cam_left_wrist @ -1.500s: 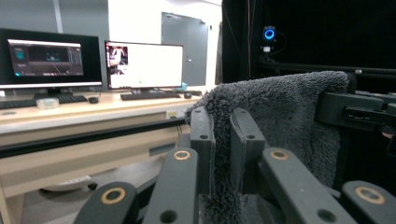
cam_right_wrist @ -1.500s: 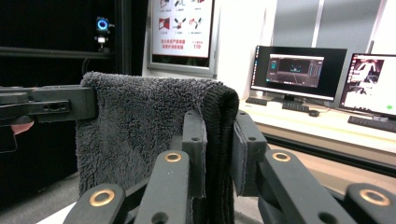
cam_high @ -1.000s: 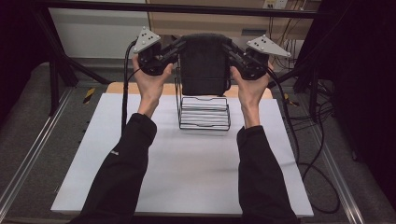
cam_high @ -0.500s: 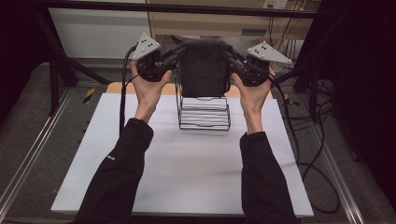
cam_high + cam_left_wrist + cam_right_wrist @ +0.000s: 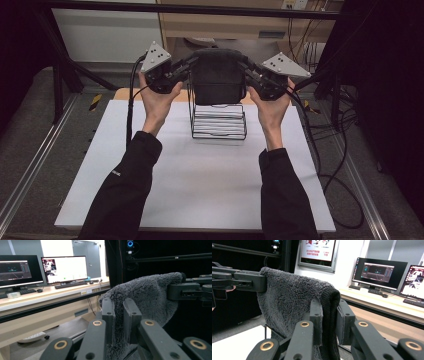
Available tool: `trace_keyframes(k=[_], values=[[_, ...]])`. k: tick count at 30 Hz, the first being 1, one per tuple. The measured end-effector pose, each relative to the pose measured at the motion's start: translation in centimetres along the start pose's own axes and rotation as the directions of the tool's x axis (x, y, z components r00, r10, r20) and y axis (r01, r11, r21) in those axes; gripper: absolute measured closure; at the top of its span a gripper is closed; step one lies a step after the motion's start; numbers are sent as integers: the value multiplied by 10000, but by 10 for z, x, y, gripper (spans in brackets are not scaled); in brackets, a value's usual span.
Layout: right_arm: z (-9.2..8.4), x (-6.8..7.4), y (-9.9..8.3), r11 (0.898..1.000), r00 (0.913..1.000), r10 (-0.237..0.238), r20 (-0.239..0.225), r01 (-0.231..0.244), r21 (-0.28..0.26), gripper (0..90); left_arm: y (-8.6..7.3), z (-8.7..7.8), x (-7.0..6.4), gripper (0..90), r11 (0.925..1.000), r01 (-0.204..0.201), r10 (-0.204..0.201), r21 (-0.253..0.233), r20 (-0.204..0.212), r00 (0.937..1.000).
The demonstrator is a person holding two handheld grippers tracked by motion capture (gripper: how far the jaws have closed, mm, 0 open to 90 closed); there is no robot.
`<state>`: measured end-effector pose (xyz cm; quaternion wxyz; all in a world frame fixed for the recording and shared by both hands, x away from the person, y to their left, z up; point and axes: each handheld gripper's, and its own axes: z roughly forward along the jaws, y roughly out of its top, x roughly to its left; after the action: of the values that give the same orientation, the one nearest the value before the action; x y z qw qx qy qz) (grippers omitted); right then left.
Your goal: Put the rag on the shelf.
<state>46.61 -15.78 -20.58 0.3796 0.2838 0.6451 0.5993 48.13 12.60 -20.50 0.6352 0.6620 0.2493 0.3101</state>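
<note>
1. i hold a dark grey fleecy cloth (image 5: 218, 80) up in the air at 12 o'clock over the white table (image 5: 200, 175), above a black wire rack (image 5: 219, 117) that stands on the table's far half, a little right of centre.
2. my left claw (image 5: 186, 65) is clamped on the cloth's left top corner; in the left gripper view both jaws press the fleece (image 5: 147, 297) between them, with a fold pinched in the gap.
3. my right claw (image 5: 248, 67) is clamped on the right top corner; in the right gripper view the jaws squeeze a doubled edge of the cloth (image 5: 294, 302).
4. the cloth's top edge runs from 9 to 3 o'clock between the two claws, and the rest hangs down from it, its lower edge near the rack's upper wires; whether it touches them i cannot tell.
5. the near half of the table, from 4 round to 8 o'clock, is bare white surface under my forearms.
6. a metal rail (image 5: 30, 170) runs along the table's left side at 9 o'clock, and cables (image 5: 330, 150) trail down the right side at 3 o'clock.
7. beyond the rack at 12 o'clock stands a wooden desk edge (image 5: 225, 25) behind a black frame bar (image 5: 200, 7).
8. the left gripper view shows monitors (image 5: 63, 266) and a keyboard (image 5: 70, 285) on a long bench.
</note>
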Motion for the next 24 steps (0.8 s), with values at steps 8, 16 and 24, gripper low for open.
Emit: trace_keyframes(k=[8, 16, 24], values=[[-7, 4, -9, 9999, 9998, 51, -166, -53, -108, 781, -7, -7, -5, 806, 9999, -152, 152, -23, 132, 9998], [-12, 7, -15, 9999, 9998, 32, -220, -34, -108, 781, -11, -13, -11, 806, 9993, -379, 378, 61, 219, 9990], [-16, 10, -21, 9998, 9997, -28, -223, 23, -204, 782, -13, -15, -14, 807, 9988, -484, 483, 8, 207, 9986]])
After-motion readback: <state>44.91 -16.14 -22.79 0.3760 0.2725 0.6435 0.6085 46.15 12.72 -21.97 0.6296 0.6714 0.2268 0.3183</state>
